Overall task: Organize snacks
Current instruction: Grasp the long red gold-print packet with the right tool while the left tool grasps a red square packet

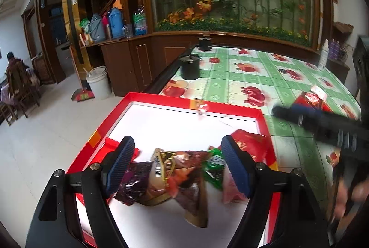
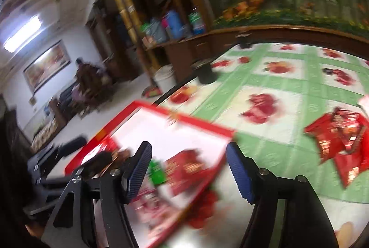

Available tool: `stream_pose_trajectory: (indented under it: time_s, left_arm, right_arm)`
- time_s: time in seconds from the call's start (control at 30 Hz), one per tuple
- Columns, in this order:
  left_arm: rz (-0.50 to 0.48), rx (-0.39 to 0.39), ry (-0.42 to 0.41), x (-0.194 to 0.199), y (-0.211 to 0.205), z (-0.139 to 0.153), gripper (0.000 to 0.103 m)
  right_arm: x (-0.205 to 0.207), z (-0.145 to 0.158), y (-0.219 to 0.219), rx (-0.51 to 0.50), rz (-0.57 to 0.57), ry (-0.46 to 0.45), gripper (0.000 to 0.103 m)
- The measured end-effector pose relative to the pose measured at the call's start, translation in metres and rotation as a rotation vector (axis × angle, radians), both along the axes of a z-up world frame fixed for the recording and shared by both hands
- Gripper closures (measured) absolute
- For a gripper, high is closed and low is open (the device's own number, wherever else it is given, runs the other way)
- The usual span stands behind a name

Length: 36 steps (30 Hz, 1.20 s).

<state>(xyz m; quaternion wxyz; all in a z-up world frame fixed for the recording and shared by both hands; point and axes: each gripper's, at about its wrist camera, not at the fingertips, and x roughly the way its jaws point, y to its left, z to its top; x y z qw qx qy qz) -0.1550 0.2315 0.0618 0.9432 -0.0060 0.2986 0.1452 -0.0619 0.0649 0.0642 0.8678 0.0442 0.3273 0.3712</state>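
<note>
A red-rimmed white tray (image 1: pixel 161 101) lies at the table's left edge. In its near part lie several snack packets: a purple one (image 1: pixel 132 181), a brown one (image 1: pixel 177 169), a green one (image 1: pixel 213 167) and a red one (image 1: pixel 250 144). My left gripper (image 1: pixel 178 142) hovers open over this pile, its pads touching none of them. My right gripper (image 2: pixel 189 146) is open and empty over the tray's (image 2: pixel 198 123) right corner, above the red packet (image 2: pixel 184 167). It also shows blurred as the right gripper (image 1: pixel 322 123) in the left wrist view. More red packets (image 2: pixel 341 139) lie on the tablecloth to the right.
The table has a green fruit-print cloth (image 1: pixel 253 77). A black pot (image 1: pixel 190 68) stands near its far left edge and a white bottle (image 1: pixel 322 56) at the far right. A white bucket (image 1: pixel 98 82) stands on the floor, and a person (image 1: pixel 13 72) sits far left.
</note>
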Motion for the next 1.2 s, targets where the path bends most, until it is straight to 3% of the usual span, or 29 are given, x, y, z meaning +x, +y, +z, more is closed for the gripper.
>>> stream_pose_trajectory:
  time_s: [0.33,0.53,0.77,0.87,1.07,1.17,1.2]
  left_arm:
    - [-0.070,0.040,0.026,0.004,-0.030,-0.003,0.025]
    - [-0.103,0.068,0.036,0.005,-0.042,-0.005,0.025]
    - [-0.107,0.043,0.045,0.010,-0.046,-0.008,0.025]
    - [-0.124,0.048,0.046,0.011,-0.052,-0.009,0.025]
    - [-0.182,0.040,0.047,0.013,-0.071,-0.005,0.025]
    - [-0.248,0.048,0.050,0.019,-0.089,0.003,0.025]
    - [-0.276,0.053,0.052,0.021,-0.097,0.005,0.025]
  right_arm:
    - [0.074,0.003,-0.125,0.049,-0.346,0.035,0.033]
    - [0.092,-0.008,-0.174,-0.102,-0.428,0.019,0.031]
    - [0.107,-0.035,-0.183,-0.238,-0.416,0.115,0.030]
    - [0.108,-0.045,-0.168,-0.304,-0.414,0.097,0.030]
    - [0.122,-0.053,-0.175,-0.244,-0.429,0.166,0.026]
    - [0.122,-0.053,-0.173,-0.301,-0.440,0.149,0.035]
    - [0.121,-0.052,-0.173,-0.318,-0.447,0.147,0.044]
